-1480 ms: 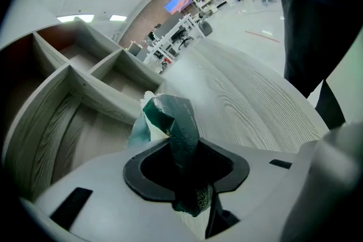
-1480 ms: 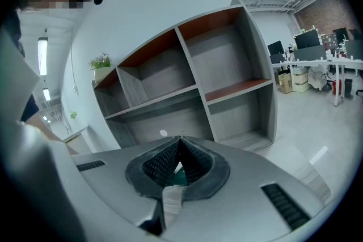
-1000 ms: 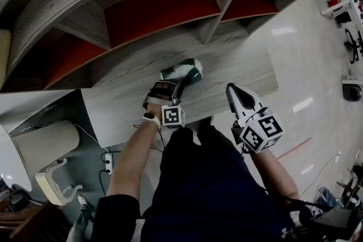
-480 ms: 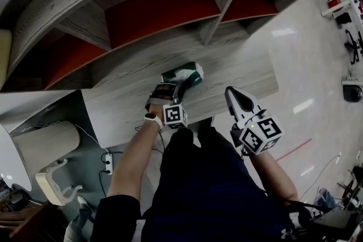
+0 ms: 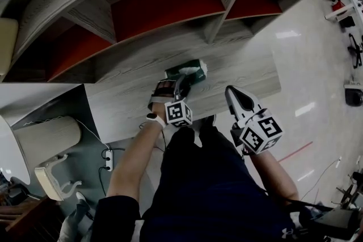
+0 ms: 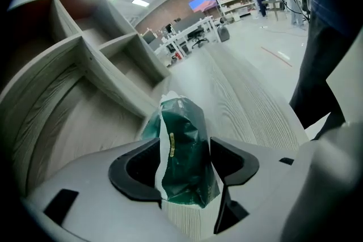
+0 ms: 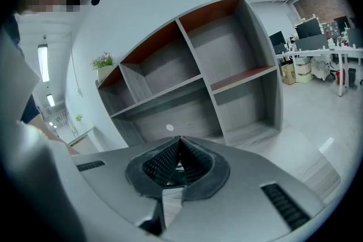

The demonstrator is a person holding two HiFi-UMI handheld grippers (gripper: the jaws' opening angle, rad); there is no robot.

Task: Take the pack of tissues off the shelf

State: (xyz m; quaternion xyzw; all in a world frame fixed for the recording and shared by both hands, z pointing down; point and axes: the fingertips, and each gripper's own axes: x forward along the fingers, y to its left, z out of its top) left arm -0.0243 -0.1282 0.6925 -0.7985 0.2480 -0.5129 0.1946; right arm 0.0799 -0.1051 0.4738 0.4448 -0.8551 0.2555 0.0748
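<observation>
Pack of tissues (image 6: 182,127), green-wrapped, lying on wood-grain ledge of shelf (image 5: 238,73), in front of open compartments (image 5: 164,14). Left tongs (image 5: 177,83) just opened wide, pack between jaws, pads apparently clear of wrapper. Right tongs (image 5: 231,93) closed, empty, well apart to right.

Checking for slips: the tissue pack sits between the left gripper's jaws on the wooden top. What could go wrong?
The left gripper has just been opening its jaws, but the tissue pack is close between them: a pull-back might snag its wrap and drag it. It seems to stand on a narrow side on the wooden top; a nudge may tip it.
</observation>
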